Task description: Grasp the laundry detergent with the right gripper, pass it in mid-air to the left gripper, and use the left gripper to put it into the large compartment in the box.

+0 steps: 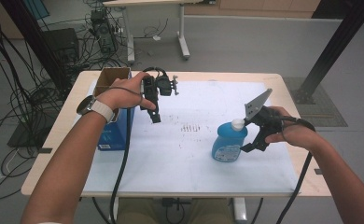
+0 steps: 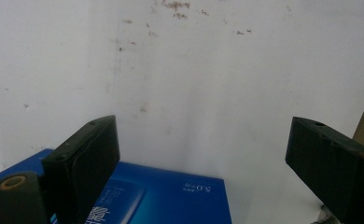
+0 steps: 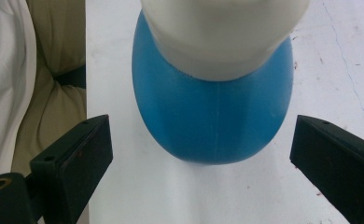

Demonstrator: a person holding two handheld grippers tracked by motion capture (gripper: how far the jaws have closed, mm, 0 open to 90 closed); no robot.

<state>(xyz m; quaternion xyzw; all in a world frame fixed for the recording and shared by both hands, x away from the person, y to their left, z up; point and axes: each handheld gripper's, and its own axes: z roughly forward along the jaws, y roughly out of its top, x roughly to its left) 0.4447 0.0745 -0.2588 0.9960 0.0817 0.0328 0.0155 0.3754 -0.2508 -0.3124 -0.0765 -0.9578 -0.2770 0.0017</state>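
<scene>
While the right gripper stands wide open around the blue bottle near the table's right edge, not gripping, an off-centre closure could topple it; the left gripper hangs open, empty.

The white cap of the blue plastic bottle is cropped by the right gripper view's upper edge; the blue cardboard box is cut off below, its print unreadable.
</scene>
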